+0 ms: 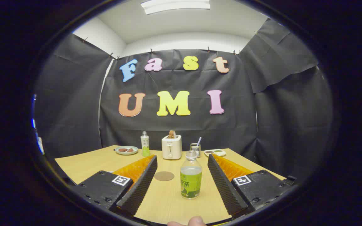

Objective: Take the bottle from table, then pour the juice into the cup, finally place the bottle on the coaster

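A clear bottle with a green label and pale green juice stands upright on the wooden table. It sits between my two fingers, nearer the right one, and touches neither. My gripper is open wide around it. A round brown coaster lies flat just left of the bottle, close to the left finger. Beyond the fingertips a small ribbed metal cup with a stick in it stands near the back of the table.
A cream toaster with toast stands at the back, with a second green-labelled bottle and a plate of food to its left. Another small plate lies right of the cup. A person's fingertip shows below the bottle.
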The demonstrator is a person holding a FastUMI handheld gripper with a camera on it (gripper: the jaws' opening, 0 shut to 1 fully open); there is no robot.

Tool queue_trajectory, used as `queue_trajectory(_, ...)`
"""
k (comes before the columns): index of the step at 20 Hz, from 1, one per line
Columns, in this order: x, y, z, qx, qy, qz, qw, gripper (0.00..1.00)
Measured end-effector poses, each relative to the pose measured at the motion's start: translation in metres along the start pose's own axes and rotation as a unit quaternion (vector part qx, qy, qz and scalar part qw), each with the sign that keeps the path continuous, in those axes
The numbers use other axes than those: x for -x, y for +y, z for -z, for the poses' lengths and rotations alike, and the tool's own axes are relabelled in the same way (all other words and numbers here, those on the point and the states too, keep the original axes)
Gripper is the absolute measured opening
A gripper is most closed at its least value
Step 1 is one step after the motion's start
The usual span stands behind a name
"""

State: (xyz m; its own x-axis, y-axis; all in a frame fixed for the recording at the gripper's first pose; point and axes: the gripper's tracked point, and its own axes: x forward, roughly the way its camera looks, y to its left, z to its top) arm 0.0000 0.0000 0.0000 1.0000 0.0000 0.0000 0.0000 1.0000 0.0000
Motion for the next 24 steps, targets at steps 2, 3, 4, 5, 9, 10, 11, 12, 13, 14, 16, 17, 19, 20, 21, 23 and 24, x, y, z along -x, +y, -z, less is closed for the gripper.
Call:
queue_trajectory(2,0.001,-0.002,-0.003,-0.011,-0.006,0.007,1.0,1.0)
queue_trajectory(3,0.0,-0.002,-0.002,-0.011,-0.009,0.01,1.0,1.0)
queue_trajectory(4,0.001,-0.002,-0.003,-0.008,-0.012,0.012,1.0,1.0)
queue_trajectory(5,0.002,-0.001,-0.004,-0.004,-0.013,0.013,1.0,1.0)
queue_trajectory(9,0.002,0.004,-0.006,0.013,-0.011,0.014,1.0,1.0)
queue_trajectory(10,0.001,0.004,-0.006,0.016,-0.01,0.017,1.0,1.0)
queue_trajectory(11,0.0,0.005,-0.005,0.017,-0.009,0.018,1.0,1.0)
queue_trajectory(12,0.0,0.005,-0.005,0.019,-0.007,0.019,1.0,1.0)
queue_trajectory(13,0.0,0.005,-0.004,0.02,-0.005,0.02,1.0,1.0)
queue_trajectory(14,-0.001,0.005,-0.004,0.02,-0.004,0.02,1.0,1.0)
queue_trajectory(16,-0.002,0.003,0.0,0.017,0.003,0.022,1.0,1.0)
queue_trajectory(17,-0.003,0.003,0.001,0.016,0.006,0.022,1.0,1.0)
queue_trajectory(19,-0.005,0.001,0.003,0.012,0.008,0.023,1.0,1.0)
queue_trajectory(20,-0.005,-0.001,0.006,0.013,0.011,0.025,1.0,1.0)
queue_trajectory(21,-0.005,-0.004,0.008,0.016,0.015,0.028,0.999,1.0)
queue_trajectory(23,-0.003,-0.01,0.013,0.02,0.022,0.036,0.999,1.0)
queue_trajectory(24,-0.003,-0.013,0.016,0.019,0.024,0.039,0.999,1.0)
